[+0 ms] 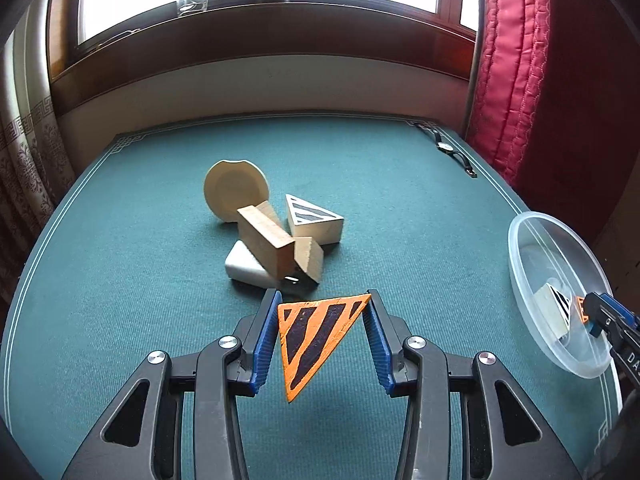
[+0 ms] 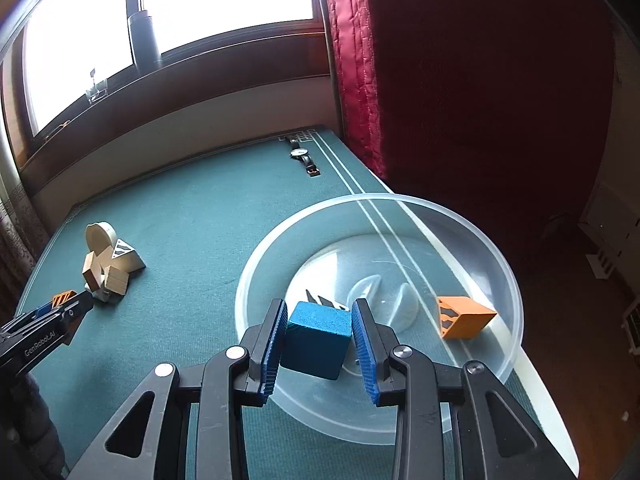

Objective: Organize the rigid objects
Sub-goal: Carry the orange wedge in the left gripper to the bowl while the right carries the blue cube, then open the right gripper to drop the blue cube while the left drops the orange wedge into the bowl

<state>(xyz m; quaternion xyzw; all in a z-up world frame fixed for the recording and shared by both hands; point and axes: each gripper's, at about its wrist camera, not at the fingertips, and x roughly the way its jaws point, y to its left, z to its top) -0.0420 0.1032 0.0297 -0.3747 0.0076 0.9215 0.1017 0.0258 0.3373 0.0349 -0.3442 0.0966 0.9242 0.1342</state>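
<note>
Gripping orange triangle [image 1: 316,336], blue cube [image 2: 316,340] over bowl [image 2: 500,248]

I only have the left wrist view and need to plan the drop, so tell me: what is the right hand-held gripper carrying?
Observer: A blue cube, pinched between the pads of the right hand-held gripper.
Operator: Is it over the clear bowl yet?
Observer: In the right wrist view it shows against the clear bowl's near half; height above it unclear.
Operator: What else is in there besides the white striped piece?
Observer: An orange block with black markings lies by the bowl's right wall.
</note>
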